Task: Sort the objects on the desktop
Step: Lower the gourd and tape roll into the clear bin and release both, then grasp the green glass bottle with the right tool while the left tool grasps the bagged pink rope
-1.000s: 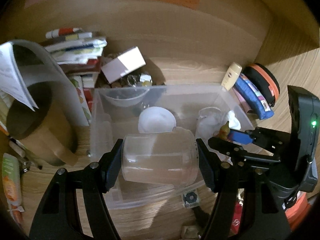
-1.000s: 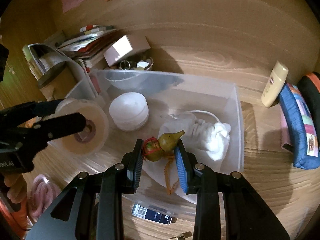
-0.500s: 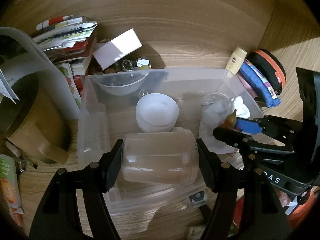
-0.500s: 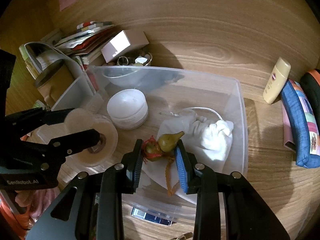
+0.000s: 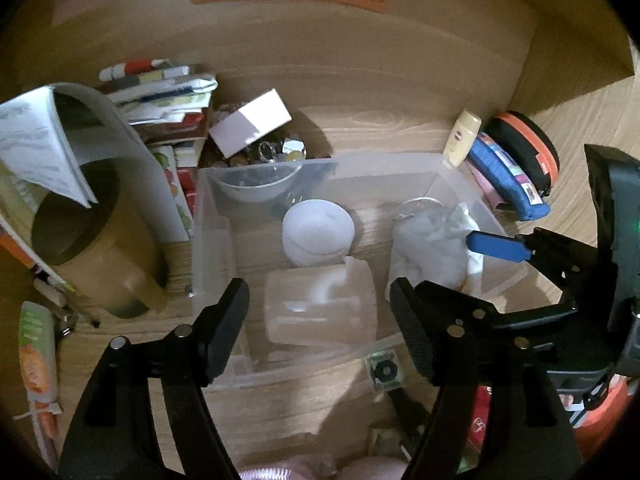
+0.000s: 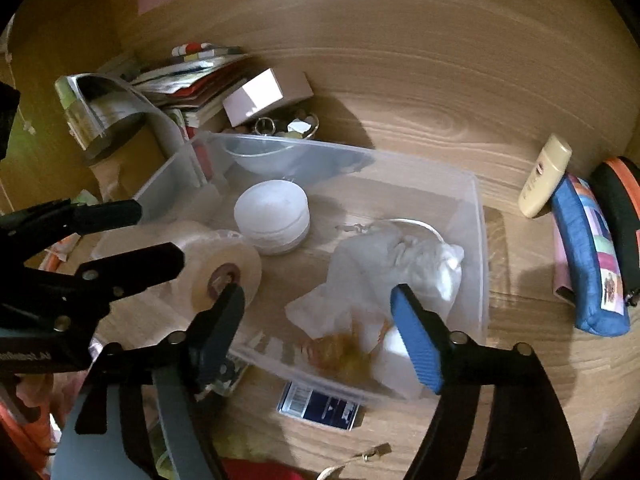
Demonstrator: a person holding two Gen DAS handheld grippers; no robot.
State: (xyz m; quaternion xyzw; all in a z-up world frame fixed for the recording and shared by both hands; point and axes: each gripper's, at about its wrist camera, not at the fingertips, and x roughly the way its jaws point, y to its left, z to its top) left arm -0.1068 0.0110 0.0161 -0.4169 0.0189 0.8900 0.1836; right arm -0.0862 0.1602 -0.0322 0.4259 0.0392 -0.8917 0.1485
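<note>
A clear plastic bin (image 5: 208,200) (image 6: 478,208) stands on the wooden desk. My left gripper (image 5: 320,312) is open just above a roll of clear tape (image 5: 320,308) (image 6: 224,264), which lies in the bin's near left part. My right gripper (image 6: 318,312) is open above a small gourd charm with an orange tassel (image 6: 340,354), blurred, at the bin's near edge on a white cloth bag (image 6: 404,264) (image 5: 432,240). A round white container (image 5: 318,232) (image 6: 272,216) sits in the bin's middle.
Books and papers (image 5: 160,92), a white box (image 5: 250,122), a bowl of trinkets (image 6: 288,126) and a brown cylinder (image 5: 96,248) crowd the left. A lotion bottle (image 6: 544,176), a blue pouch (image 6: 592,256) and a black-orange case (image 5: 524,148) lie right. A dark card (image 6: 320,404) lies before the bin.
Both grippers have opened. The tape roll has dropped from my left gripper into the bin. The gourd charm has dropped from my right gripper onto the cloth bag.
</note>
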